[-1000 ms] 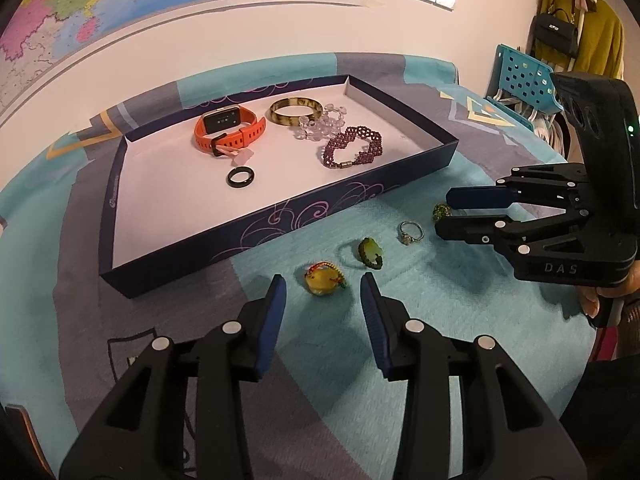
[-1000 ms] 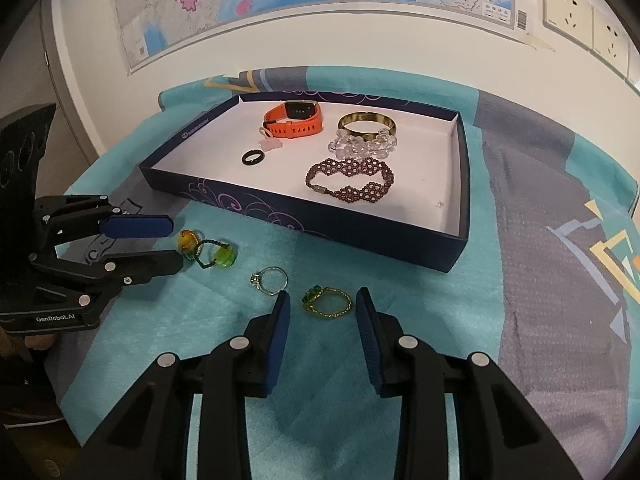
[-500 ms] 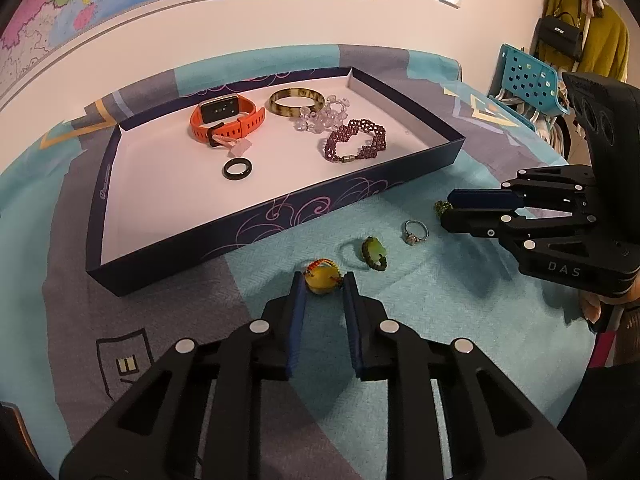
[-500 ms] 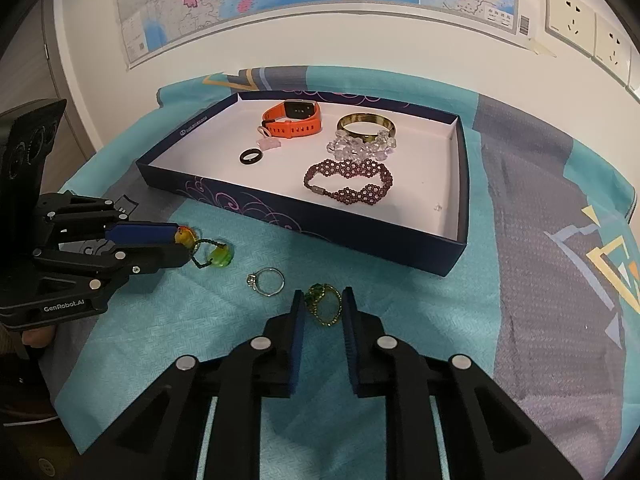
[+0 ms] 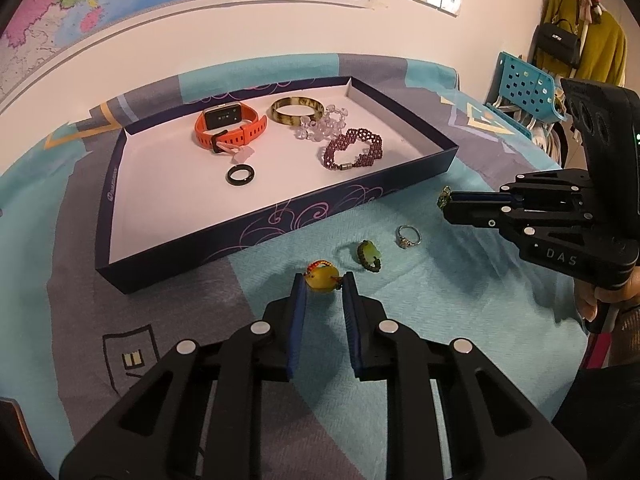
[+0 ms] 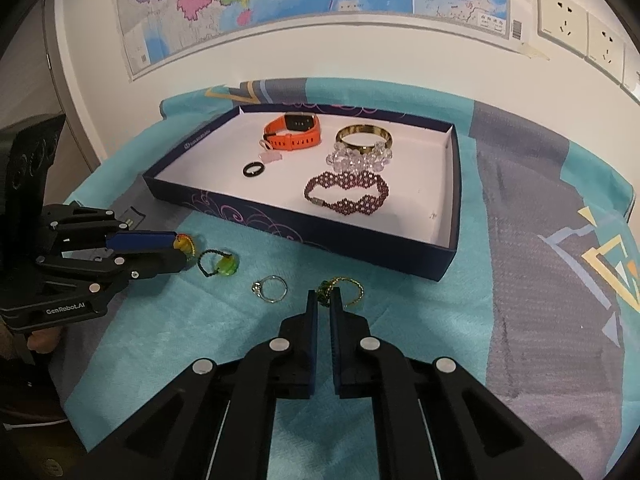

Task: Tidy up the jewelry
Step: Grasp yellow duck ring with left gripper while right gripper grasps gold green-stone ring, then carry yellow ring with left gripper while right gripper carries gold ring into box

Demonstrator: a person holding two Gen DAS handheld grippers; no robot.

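Yellow bead ring [image 5: 321, 279] pinched in left gripper [image 5: 323, 286] jaws at 6 o'clock, presumably for transfer. Silver ring [image 5: 408, 236] lies loose at 3 o'clock. Right gripper [image 6: 324, 300], jaws just closing, nips the gold green-stone ring [image 6: 340, 291]; box [image 5: 280, 216] at 12.

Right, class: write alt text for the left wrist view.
The left gripper pinches a yellow bead ring on a teal cloth; beyond lies a navy tray of bracelets, and the right gripper clamps a green-stone ring.
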